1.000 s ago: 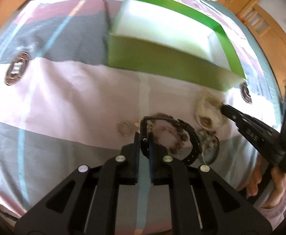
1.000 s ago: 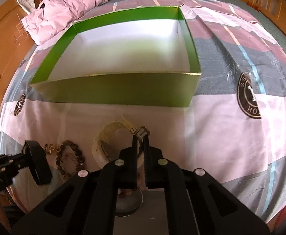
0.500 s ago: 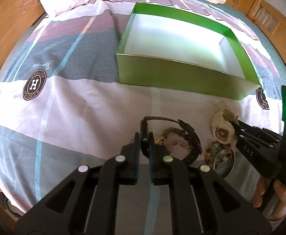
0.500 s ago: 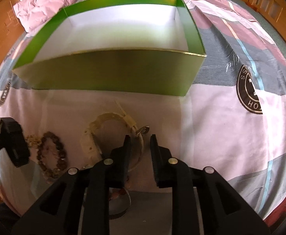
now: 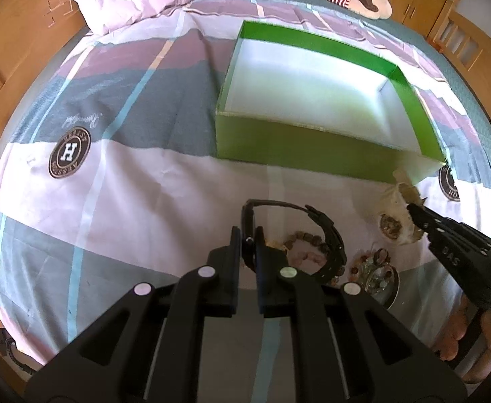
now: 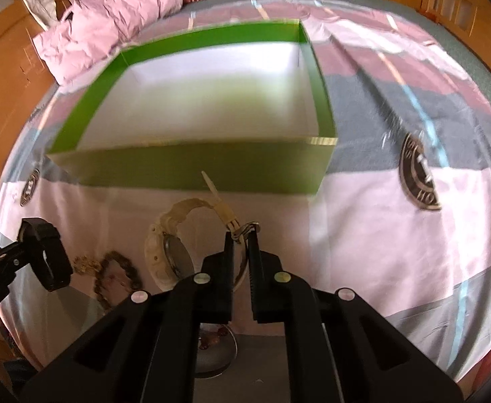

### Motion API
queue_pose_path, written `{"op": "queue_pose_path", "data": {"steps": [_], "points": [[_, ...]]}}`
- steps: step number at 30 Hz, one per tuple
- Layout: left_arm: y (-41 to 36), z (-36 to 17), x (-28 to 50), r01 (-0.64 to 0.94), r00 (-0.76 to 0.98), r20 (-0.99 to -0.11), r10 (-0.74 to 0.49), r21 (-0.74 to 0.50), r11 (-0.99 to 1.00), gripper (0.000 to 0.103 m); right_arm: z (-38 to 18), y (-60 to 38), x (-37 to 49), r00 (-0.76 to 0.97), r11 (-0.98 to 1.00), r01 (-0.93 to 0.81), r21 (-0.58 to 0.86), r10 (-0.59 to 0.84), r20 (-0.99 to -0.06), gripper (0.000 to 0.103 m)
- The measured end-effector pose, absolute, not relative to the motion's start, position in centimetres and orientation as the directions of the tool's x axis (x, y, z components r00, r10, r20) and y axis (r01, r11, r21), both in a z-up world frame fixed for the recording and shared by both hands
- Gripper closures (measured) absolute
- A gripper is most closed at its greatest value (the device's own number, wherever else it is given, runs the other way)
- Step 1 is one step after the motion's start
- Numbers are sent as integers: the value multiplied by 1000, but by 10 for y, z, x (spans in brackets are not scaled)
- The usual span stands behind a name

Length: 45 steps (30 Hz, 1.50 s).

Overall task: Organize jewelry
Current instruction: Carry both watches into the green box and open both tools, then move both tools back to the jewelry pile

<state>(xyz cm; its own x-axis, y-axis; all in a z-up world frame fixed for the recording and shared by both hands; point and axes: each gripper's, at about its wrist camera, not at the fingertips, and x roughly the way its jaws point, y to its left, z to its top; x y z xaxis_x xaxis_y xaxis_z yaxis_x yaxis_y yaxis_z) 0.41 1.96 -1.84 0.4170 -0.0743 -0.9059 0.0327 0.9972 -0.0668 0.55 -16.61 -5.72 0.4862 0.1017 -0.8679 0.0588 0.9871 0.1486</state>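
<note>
Both jaws are pinched shut on watches: the left gripper (image 5: 249,235) clamps the black watch (image 5: 326,235) at lower centre of its view, and the right gripper (image 6: 240,235) clamps the cream watch (image 6: 175,235) by its buckle end. Ahead, in the upper middle, sits the green box (image 5: 312,147). A bead bracelet (image 5: 307,245) lies on the bedspread (image 5: 144,184).

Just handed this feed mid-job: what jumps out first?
The big empty green cardboard box with a white inside sits open on the striped bedspread, past both tongs. Nearer, the left tongs pinch a black wristwatch, and the right tongs grip a cream-strapped wristwatch by its buckle.
</note>
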Motion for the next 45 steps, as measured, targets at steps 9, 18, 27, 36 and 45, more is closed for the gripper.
{"op": "queue_pose_path", "data": {"steps": [9,18,27,36,45], "points": [[23,22,25,65,507,-855,-110,-89,994,94,-14,-171,12,580,986,27,166,120,-806,95],[45,5,84,6,496,-853,-162,-183,983,94,17,-188,53,670,981,21,192,129,-731,95],[47,-8,113,-7,597,-781,-184,-234,972,94,-25,-202,79,609,969,99,227,121,-784,95],[36,-7,114,8,621,-763,-177,-220,976,59,-15,-194,66,638,977,63,202,116,-761,53],[46,0,70,-20,490,-836,-246,-293,956,60,-25,-182,12,481,974,-87,209,224,-848,53]]}}
